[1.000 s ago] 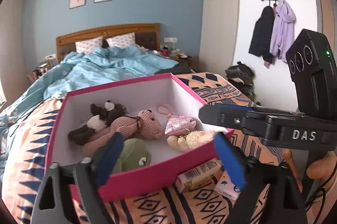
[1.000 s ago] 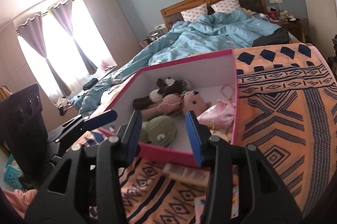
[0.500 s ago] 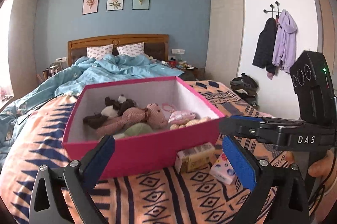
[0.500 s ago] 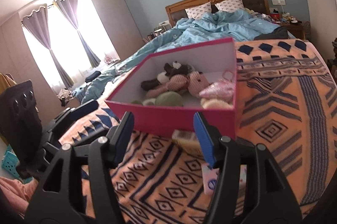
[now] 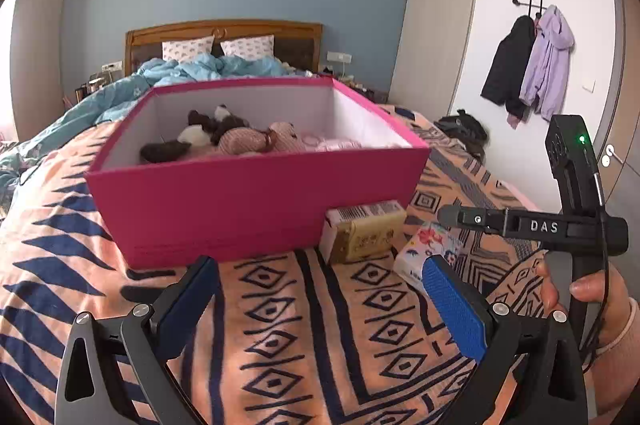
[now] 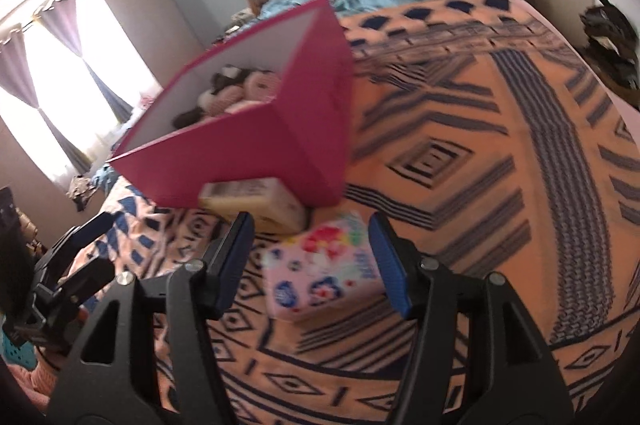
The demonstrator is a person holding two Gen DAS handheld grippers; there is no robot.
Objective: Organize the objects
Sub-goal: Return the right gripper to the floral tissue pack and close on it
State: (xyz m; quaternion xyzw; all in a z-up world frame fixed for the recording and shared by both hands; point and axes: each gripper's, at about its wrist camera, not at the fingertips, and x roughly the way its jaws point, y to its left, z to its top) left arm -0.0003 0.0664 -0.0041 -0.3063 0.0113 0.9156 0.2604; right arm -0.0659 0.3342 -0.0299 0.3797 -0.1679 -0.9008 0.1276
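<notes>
A pink open box stands on the patterned bedspread and holds several plush toys; it also shows in the right wrist view. A yellowish small carton lies against its front right corner, also in the right wrist view. A flowered tissue pack lies beside it, between the open jaws of my right gripper, untouched; the left wrist view shows it too. My left gripper is open and empty, low over the bedspread before the box.
The orange and navy bedspread covers the bed's near half. A blue duvet and pillows lie by the headboard. Jackets hang on the right wall. A dark bag sits beside the bed.
Both grippers have dropped and pulled back from above the box to low over the bedspread. The right gripper has swung right and now straddles the tissue pack.
</notes>
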